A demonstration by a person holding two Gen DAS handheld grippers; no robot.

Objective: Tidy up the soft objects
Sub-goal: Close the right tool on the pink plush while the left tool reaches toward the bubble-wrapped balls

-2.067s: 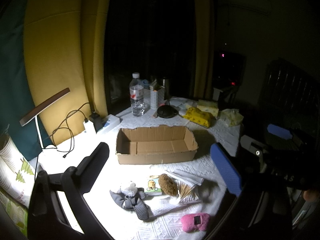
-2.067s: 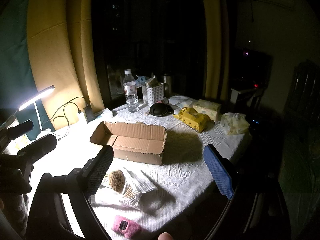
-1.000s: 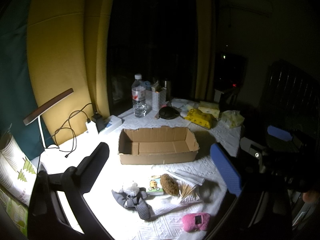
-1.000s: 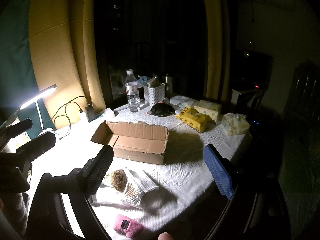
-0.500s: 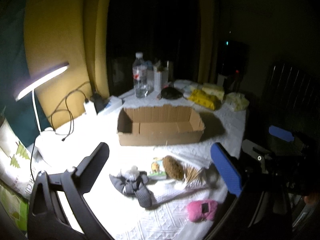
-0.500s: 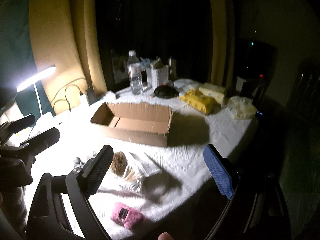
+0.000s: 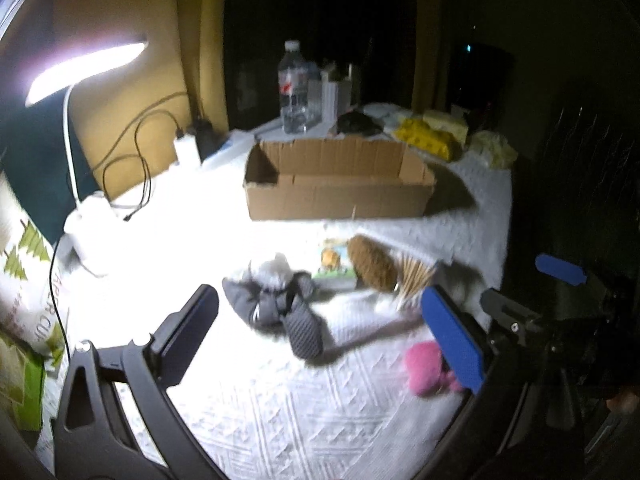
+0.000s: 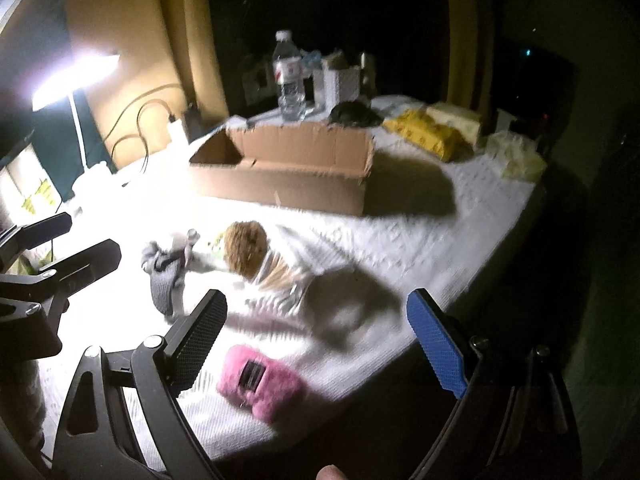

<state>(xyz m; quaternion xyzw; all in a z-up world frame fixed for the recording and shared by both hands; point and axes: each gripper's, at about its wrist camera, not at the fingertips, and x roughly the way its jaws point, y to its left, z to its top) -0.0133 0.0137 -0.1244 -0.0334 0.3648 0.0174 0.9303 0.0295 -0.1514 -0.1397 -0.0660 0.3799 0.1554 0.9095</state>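
So this looks like the approach stage: nothing has been picked up yet and the cardboard box can be seen sitting empty at the back of the white tablecloth.

Going left to right: the gray plush is lying nearest the lamp side, then the brown fuzzy ball is found touching a bundle of wooden sticks, and the pink plush is parked at the near table edge on the right.

The left gripper is spread wide with nothing held or touched, hanging above the gray plush. The right gripper is spread just as wide, empty, with the pink plush between its fingers in view but not contacted.

Probably a descent is needed next, then a gentle squeeze, since squishy stuff like this would likely deform.
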